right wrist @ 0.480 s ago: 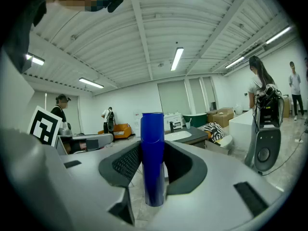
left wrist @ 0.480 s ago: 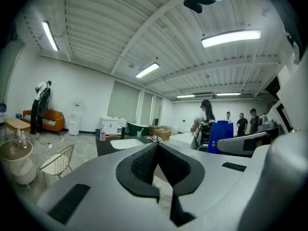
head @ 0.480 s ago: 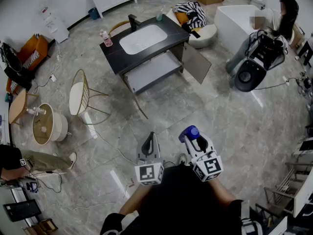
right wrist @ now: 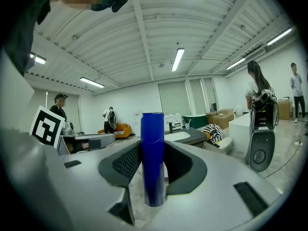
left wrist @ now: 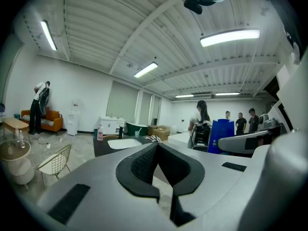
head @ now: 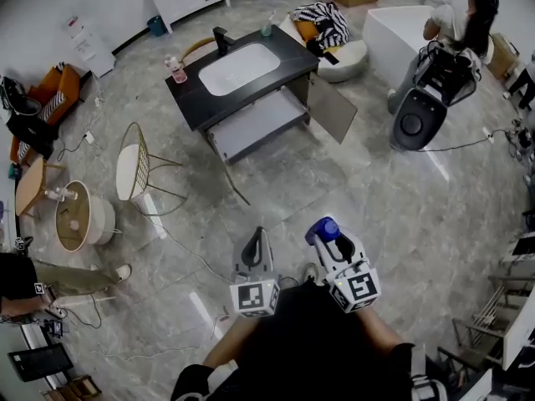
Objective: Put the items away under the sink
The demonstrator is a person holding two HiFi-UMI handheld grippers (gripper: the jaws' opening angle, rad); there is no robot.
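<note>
My right gripper (head: 328, 234) is shut on a tall blue bottle (right wrist: 153, 158), upright between the jaws; from the head view only its blue cap (head: 324, 228) shows. My left gripper (head: 257, 242) is shut with nothing in it, its black pads (left wrist: 144, 165) meeting at the tip. Both are held low in front of the person. Far ahead stands the black sink cabinet (head: 188, 96) with a white basin (head: 238, 68), a black tap, its right door (head: 333, 107) swung open and a grey shelf (head: 255, 125) pulled out. A pink bottle (head: 175, 69) stands on its left end.
A wire chair (head: 138, 167) and a round side table (head: 79, 215) stand left of the path, with a cable across the marble floor. A white bathtub (head: 399, 32), a person and a black machine (head: 422, 103) are at the right. People stand about the room.
The view has shifted slightly, so the sink cabinet sits a little to the left and higher. Both grippers keep their pose; the blue bottle stays held.
</note>
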